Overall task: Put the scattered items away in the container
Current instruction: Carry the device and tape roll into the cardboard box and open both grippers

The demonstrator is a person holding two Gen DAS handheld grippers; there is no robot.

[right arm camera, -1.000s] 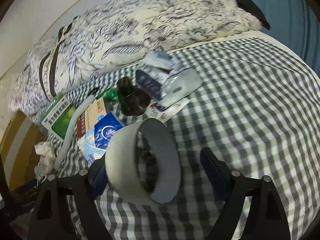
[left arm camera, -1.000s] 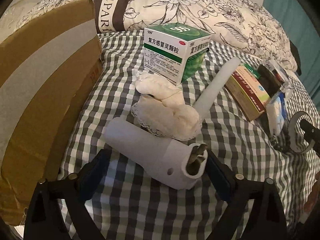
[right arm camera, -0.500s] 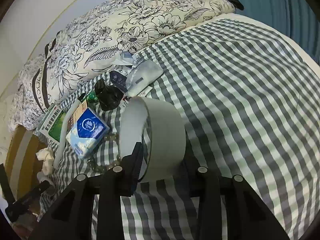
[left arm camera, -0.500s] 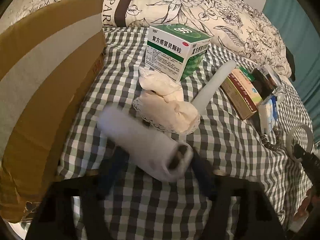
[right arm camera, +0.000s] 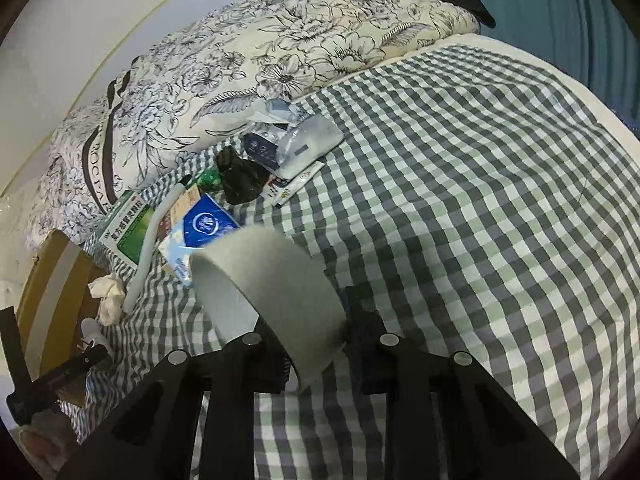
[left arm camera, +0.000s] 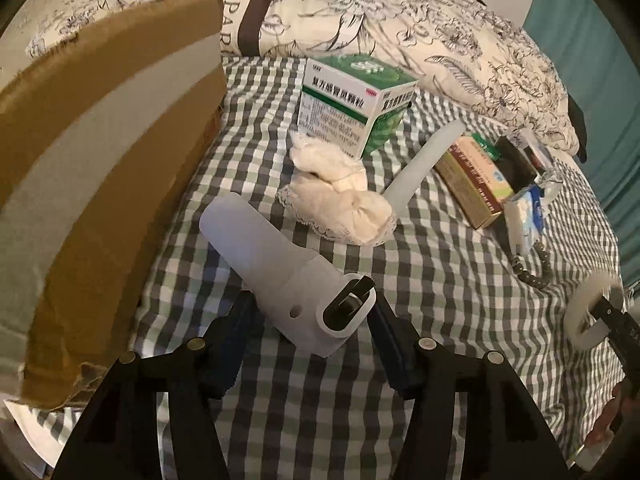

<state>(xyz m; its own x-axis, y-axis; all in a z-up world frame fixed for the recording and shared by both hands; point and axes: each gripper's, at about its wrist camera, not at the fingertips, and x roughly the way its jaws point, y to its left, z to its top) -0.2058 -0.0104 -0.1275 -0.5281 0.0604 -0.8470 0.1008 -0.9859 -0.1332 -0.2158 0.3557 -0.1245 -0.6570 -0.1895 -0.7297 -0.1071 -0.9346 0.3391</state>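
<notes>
My left gripper (left arm camera: pixel 312 320) is shut on a white cylindrical device (left arm camera: pixel 288 268) and holds it above the checked bed sheet, beside the open cardboard box (left arm camera: pixel 100 160) on the left. My right gripper (right arm camera: pixel 312 340) is shut on a white tape ring (right arm camera: pixel 272 280), also seen at the right of the left wrist view (left arm camera: pixel 592 312). On the bed lie a green medicine box (left arm camera: pixel 352 104), a cream cloth (left arm camera: pixel 340 196), a white tube (left arm camera: pixel 428 168), an orange carton (left arm camera: pixel 468 184) and a blue tissue pack (right arm camera: pixel 204 228).
A floral duvet (right arm camera: pixel 280 60) lies along the far side of the bed. A black item (right arm camera: pixel 240 180), plastic packets (right arm camera: pixel 304 148) and a bead chain (left arm camera: pixel 532 272) lie among the clutter. Checked sheet (right arm camera: pixel 480 200) stretches to the right.
My left gripper has lifted the white device and moved it left toward the box. My right gripper has closed on the tape ring and raised it off the sheet.
</notes>
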